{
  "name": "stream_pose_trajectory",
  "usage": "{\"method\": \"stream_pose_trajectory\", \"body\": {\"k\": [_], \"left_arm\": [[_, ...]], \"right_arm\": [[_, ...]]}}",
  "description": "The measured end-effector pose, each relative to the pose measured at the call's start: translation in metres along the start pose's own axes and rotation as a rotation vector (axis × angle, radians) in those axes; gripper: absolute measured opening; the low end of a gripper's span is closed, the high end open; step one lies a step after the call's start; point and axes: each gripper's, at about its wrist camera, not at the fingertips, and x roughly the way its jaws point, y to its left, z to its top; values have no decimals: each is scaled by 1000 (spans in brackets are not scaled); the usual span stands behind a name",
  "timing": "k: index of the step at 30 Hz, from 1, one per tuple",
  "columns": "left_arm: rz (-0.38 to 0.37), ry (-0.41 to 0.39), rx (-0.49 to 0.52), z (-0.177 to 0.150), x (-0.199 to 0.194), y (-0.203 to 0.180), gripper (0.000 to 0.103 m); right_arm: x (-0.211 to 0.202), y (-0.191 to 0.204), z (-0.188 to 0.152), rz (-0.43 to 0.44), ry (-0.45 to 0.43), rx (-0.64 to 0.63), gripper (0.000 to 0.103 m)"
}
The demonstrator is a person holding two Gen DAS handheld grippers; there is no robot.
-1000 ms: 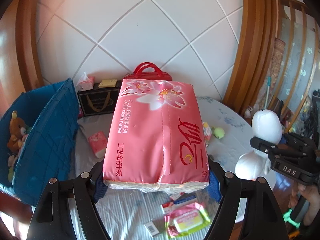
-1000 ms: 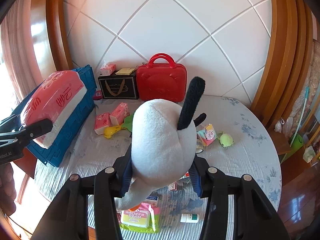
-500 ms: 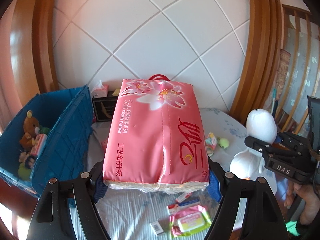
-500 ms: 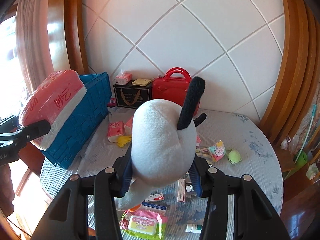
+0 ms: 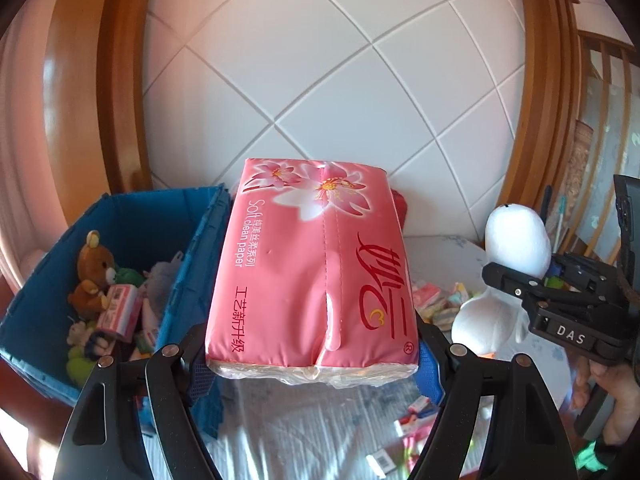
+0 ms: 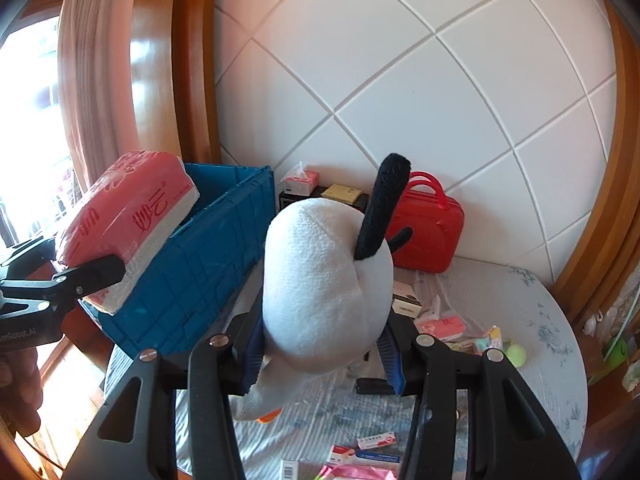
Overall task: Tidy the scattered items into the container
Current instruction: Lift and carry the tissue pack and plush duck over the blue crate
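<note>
Blue ribbed plastic crate [image 5: 52, 256] at left, heaped with plush toys. Left gripper [image 5: 312, 364] clamped wide on glossy pink tissue pack [image 5: 312, 272], now nearer the crate rim than a second ago. Right gripper [image 6: 320, 352] pinching fuzzy white plush toy [image 6: 324, 292], aloft. Cloth-covered round table [image 6: 532, 320]; white tiled wall [image 6: 400, 80].
</note>
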Motion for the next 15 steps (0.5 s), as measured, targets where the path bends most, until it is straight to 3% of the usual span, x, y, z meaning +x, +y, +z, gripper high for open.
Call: {"method": "stream_pose_trajectory", "body": {"k": [15], "left_arm": [[136, 15, -72, 4, 9, 190, 78]], "right_arm": [[81, 171, 66, 164, -4, -97, 47]]}}
